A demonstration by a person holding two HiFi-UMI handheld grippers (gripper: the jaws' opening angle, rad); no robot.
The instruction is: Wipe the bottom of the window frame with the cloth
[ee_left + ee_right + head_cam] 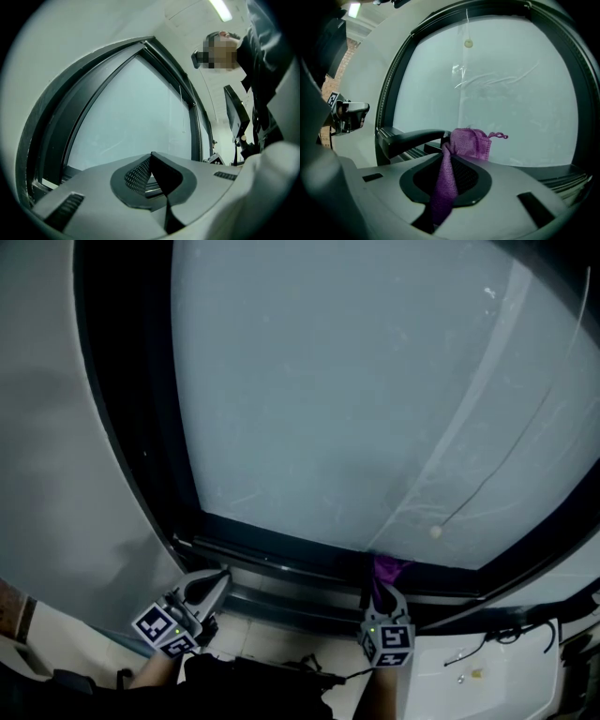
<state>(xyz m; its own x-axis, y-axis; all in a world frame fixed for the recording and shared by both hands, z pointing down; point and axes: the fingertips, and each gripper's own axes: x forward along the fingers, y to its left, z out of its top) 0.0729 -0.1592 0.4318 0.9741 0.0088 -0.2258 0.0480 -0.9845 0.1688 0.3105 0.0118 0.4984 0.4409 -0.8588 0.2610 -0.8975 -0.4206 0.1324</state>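
A pale window [375, 381] in a dark frame fills the view. The right gripper [446, 149] is closed on the purple cloth [471, 142], which sits low in the centre by the bottom rail [272, 554]. The left gripper [150, 159] is closed and empty. The cloth looks soft, light and limp, so a grip on a bunched part is probably best.

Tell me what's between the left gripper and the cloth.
Only a bare stretch of the window frame, its bottom rail, shown in the head view.

1. Frosted window pane [375, 381] set in a dark window frame [131, 409].
2. Pale grey wall [47, 446] left of the frame.
3. Cord bead [435, 532] hangs before the pane.
4. Ceiling strip light [220, 9] lit.
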